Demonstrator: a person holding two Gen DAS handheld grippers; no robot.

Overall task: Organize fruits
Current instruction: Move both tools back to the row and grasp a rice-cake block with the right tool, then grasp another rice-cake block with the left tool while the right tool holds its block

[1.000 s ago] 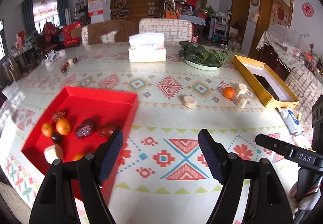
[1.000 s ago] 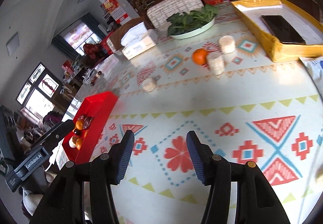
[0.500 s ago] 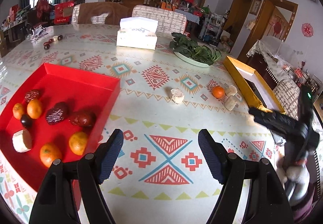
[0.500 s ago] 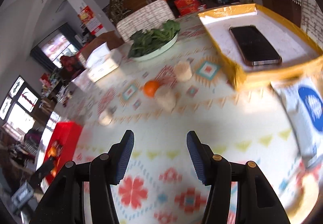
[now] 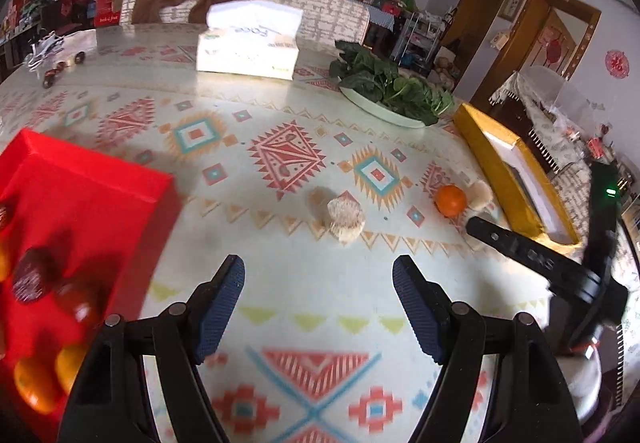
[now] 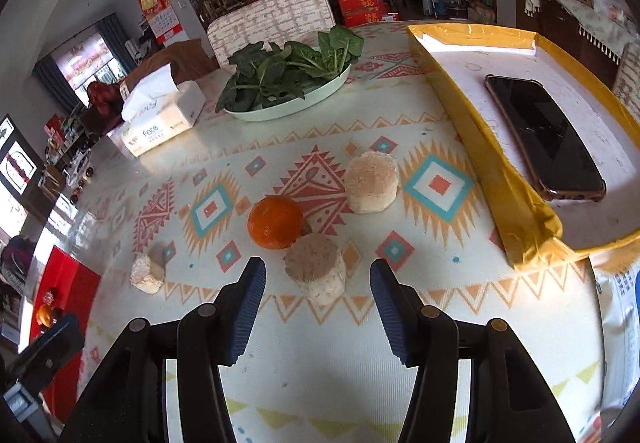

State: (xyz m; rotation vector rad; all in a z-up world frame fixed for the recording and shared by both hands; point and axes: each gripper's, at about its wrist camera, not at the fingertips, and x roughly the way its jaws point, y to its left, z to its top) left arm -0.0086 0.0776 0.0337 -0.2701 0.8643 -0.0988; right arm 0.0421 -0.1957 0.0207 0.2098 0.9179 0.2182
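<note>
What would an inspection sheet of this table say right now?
Surface: patterned table.
Job's things: orange and three pale cut chunks, nearest, loose; red tray holds more fruit.
Clutter: tissue box, dish of greens, phone in yellow tray.
Grippers: left hand-held gripper and right hand-held gripper open, empty.
Cables: nothing seen.
Surroundings: chairs, stairs, doors.

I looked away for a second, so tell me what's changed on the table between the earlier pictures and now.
Both tools closed in on the loose pieces. The right tool now sits just short of a pale chunk beside the orange; the left tool swung from the red tray toward the lone chunk. Nothing was gripped or released. Both tools are still open and empty; the fruit, greens and phone haven't moved.
</note>
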